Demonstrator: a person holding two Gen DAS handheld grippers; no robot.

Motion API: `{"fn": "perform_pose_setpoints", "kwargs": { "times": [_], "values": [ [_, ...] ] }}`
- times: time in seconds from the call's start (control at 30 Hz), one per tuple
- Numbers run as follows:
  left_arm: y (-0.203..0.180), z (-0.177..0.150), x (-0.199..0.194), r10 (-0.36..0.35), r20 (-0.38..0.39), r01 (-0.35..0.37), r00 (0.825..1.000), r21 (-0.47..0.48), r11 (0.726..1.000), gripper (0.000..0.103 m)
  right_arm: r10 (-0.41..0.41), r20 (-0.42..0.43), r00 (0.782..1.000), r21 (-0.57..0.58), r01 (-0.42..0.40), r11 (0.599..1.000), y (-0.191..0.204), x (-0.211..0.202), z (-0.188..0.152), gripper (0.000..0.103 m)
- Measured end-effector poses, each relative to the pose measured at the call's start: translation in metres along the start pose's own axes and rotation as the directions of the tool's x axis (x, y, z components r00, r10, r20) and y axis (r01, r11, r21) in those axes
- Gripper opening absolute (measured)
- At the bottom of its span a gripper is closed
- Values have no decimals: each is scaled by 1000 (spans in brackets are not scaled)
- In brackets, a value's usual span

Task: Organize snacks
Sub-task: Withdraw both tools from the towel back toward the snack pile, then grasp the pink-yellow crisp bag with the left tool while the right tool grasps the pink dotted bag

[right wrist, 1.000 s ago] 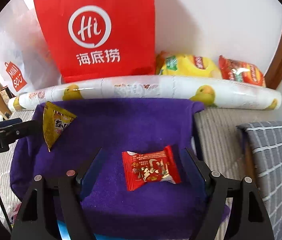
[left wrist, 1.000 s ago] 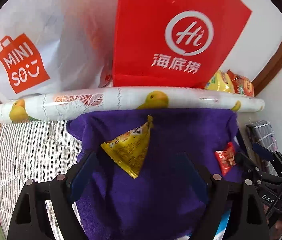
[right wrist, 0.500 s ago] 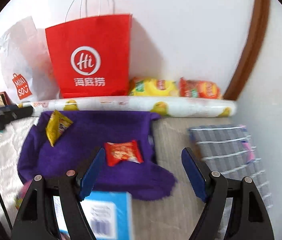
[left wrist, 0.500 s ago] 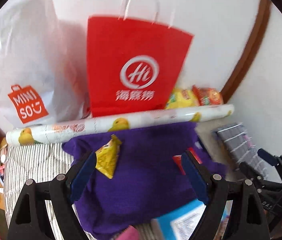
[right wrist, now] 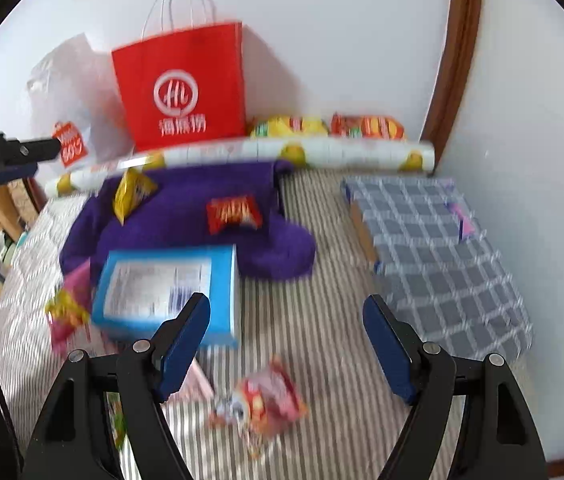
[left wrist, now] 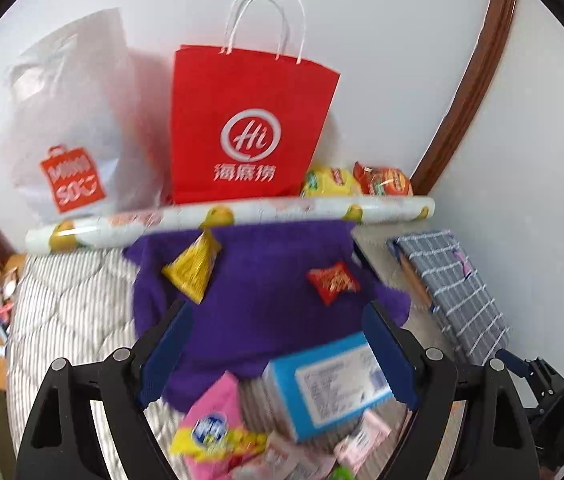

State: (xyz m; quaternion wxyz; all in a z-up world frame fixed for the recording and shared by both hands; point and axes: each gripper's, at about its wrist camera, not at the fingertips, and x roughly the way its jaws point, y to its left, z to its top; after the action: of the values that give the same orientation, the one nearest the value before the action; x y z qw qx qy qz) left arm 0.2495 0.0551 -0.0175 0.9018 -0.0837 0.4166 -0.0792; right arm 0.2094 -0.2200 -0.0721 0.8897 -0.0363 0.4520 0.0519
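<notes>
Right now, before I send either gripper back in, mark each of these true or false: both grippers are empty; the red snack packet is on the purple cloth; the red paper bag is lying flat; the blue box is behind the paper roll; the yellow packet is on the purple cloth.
1. Both the left gripper and right gripper are empty: true, jaws open.
2. The red snack packet lies on the purple cloth: true.
3. The red paper bag lies flat: false, it stands upright against the wall.
4. The blue box is behind the paper roll: false, it lies in front, near the cloth's front edge.
5. The yellow packet is on the cloth: true.
</notes>
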Motion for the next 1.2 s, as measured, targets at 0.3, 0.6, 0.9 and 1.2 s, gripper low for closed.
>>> {"fn": "perform_pose_setpoints", "kwargs": {
  "times": [0.3, 0.6, 0.9, 1.2],
  "values": [
    [31, -69, -29, 86, -41, -87, 995, -30, 996, 86, 87, -126, 988, 89, -76, 993, -8, 25, -71, 78],
    [66, -127, -30, 104, -86, -115, 991, -126, 985, 86, 169, -135, 976, 186, -142, 972, -5, 62, -88, 78],
    [72, -153, -22, 131, -100, -143, 986, -127, 982, 86, 140, -61, 988, 123, -132, 984, 2, 73, -87, 60],
    [57, -147, 6, 70, -99, -85, 993, -155, 984, 86, 130, 32, 991, 86, -132, 987, -16, 73, -73, 59]
  ]
}}
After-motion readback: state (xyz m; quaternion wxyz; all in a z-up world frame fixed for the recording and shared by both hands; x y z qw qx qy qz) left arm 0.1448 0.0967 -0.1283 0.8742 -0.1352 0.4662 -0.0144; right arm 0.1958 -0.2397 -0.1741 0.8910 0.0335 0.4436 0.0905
